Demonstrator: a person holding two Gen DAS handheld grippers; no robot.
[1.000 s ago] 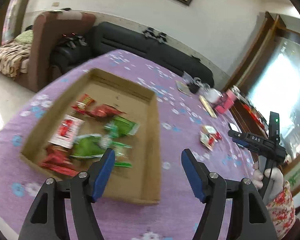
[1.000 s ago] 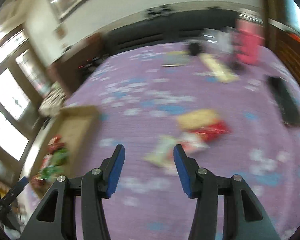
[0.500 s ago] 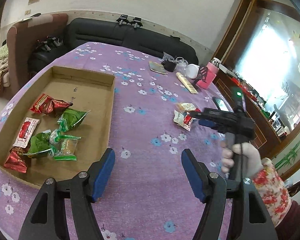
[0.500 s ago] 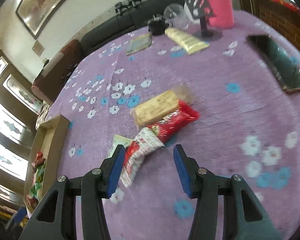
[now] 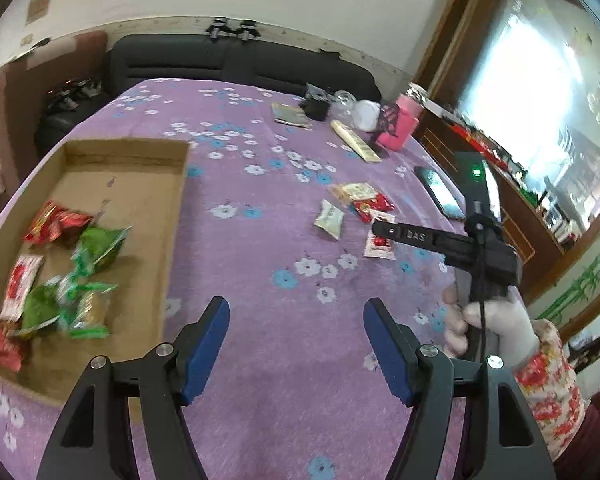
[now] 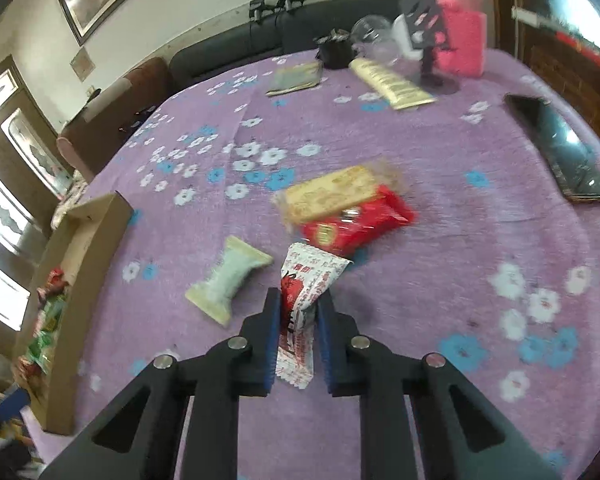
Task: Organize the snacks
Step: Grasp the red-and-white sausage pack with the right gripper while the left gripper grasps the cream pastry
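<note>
My right gripper (image 6: 299, 304) is shut on a white and red snack packet (image 6: 300, 312) lying on the purple flowered tablecloth; the gripper also shows in the left wrist view (image 5: 380, 229). Beside the packet lie a pale green packet (image 6: 230, 280), a red packet (image 6: 356, 222) and a yellow cracker packet (image 6: 332, 196). My left gripper (image 5: 296, 344) is open and empty above the cloth, to the right of the cardboard tray (image 5: 156, 220), which holds several red and green snack packets (image 5: 60, 272).
A phone (image 6: 560, 152) lies at the right. A pink bottle (image 6: 462, 24), a phone stand (image 6: 428, 40), a clear cup, a black pouch, a yellow box (image 6: 392, 84) and a booklet (image 6: 296, 78) stand at the table's far side. A black sofa is behind.
My right gripper has moved forward and down and closed on the white and red packet. My left gripper has swung a little further right, away from the tray, still open.
</note>
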